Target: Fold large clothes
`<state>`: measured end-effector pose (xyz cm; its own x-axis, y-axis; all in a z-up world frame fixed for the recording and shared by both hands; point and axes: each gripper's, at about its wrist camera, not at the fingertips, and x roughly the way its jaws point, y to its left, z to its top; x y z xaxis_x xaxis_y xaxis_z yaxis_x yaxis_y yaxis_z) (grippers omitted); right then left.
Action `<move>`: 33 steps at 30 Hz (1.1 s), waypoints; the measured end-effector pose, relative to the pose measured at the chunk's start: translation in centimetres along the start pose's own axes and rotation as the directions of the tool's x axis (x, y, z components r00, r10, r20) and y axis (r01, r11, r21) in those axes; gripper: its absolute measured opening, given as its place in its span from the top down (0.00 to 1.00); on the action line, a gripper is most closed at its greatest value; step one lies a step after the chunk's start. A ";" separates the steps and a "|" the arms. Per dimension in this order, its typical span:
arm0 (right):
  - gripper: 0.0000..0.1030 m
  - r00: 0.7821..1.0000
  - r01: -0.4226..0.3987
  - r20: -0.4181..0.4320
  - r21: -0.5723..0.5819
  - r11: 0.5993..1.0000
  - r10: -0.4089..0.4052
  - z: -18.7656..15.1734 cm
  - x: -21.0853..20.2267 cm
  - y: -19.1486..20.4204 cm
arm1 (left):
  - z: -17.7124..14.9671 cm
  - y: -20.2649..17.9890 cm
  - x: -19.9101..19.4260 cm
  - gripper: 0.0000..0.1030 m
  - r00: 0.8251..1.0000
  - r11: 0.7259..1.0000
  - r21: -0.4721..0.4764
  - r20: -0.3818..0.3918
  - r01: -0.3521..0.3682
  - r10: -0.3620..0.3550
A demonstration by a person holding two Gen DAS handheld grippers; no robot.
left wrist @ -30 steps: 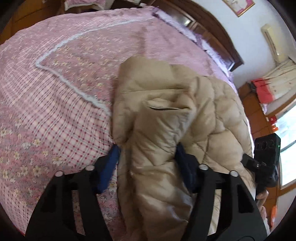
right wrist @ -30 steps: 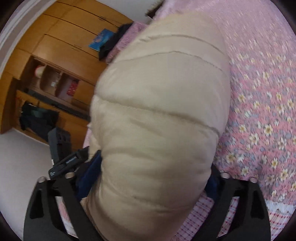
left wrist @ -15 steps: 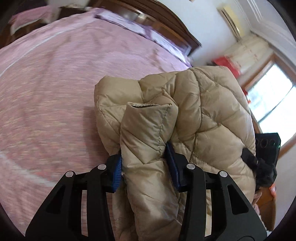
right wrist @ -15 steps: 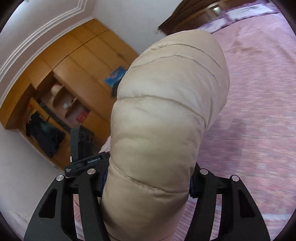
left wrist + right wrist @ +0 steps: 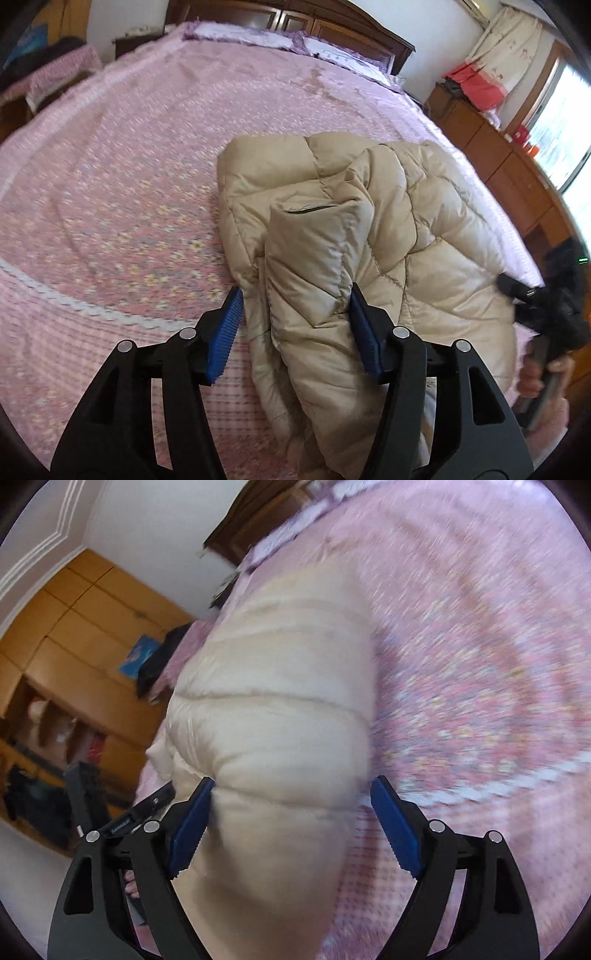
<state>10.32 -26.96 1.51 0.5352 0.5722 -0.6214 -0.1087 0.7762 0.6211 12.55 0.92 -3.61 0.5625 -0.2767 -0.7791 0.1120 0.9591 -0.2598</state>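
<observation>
A beige puffer jacket [image 5: 369, 236] lies bundled on the pink floral bedspread [image 5: 122, 192], between the released left tongs [image 5: 295, 325] and right tongs [image 5: 291, 823]. Springy down filling could push the fold open unless pressed flat.

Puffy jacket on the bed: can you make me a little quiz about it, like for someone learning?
1. Pick one. The jacket is: A beige, B green, C black.
2. True or false: the jacket is hanging up inside the wardrobe.
3. Fill the gap: the left gripper has pads coloured ___.

Key: 1 A. 2 false, it is on the pink bedspread. 3 blue.
</observation>
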 end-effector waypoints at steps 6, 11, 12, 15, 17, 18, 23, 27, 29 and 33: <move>0.50 0.991 0.126 0.080 -0.221 0.967 -0.111 -1.3 0.3 5.0 | -0.8 1.3 -0.8 0.43 0.995 0.995 0.000 0.002 -0.101 0.101; 0.49 0.979 0.202 0.030 -0.300 0.932 -0.203 -2.0 3.7 3.6 | -1.4 4.3 -0.3 0.34 0.990 0.989 -0.037 -0.012 -0.140 0.140; 0.49 0.978 0.205 0.023 -0.303 0.931 -0.208 -2.0 4.2 3.4 | -1.4 4.7 0.0 0.34 0.991 0.990 -0.041 -0.016 -0.133 0.133; 0.49 0.977 0.207 0.018 -0.302 0.931 -0.212 -2.3 5.1 3.5 | -1.2 4.9 0.9 0.34 0.993 0.992 -0.055 -0.030 -0.118 0.116; 0.49 0.978 0.204 0.017 -0.291 0.935 -0.208 -2.2 4.7 2.9 | -1.0 4.6 0.8 0.34 0.992 0.991 -0.047 -0.024 -0.124 0.123; 0.49 0.978 0.204 0.018 -0.286 0.936 -0.208 -2.3 4.6 3.0 | -0.9 4.5 0.6 0.34 0.992 0.991 -0.044 -0.018 -0.124 0.124; 0.39 0.978 0.208 0.044 -0.251 0.945 -0.204 -2.4 2.4 3.6 | -1.3 4.3 -2.1 0.32 0.996 0.995 -0.045 0.010 -0.093 0.094; 0.27 0.977 0.213 0.074 -0.251 0.944 -0.201 -3.2 0.1 4.5 | -2.0 3.9 -4.4 0.23 0.996 0.996 -0.051 0.024 -0.079 0.081; 0.25 0.976 0.218 0.078 -0.255 0.942 -0.205 -3.9 -0.6 4.9 | -2.3 3.4 -5.4 0.19 0.997 0.996 -0.048 0.035 -0.073 0.075; 0.23 0.975 0.221 0.079 -0.258 0.941 -0.207 -5.2 -2.0 5.4 | -3.0 1.8 -7.4 0.11 0.996 0.997 -0.018 0.052 -0.072 0.073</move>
<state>4.30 -22.57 3.68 0.6109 0.3763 -0.6966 -0.2004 0.9247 0.3237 6.12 4.49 -0.04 0.6111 -0.2024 -0.7653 0.0566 0.9755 -0.2128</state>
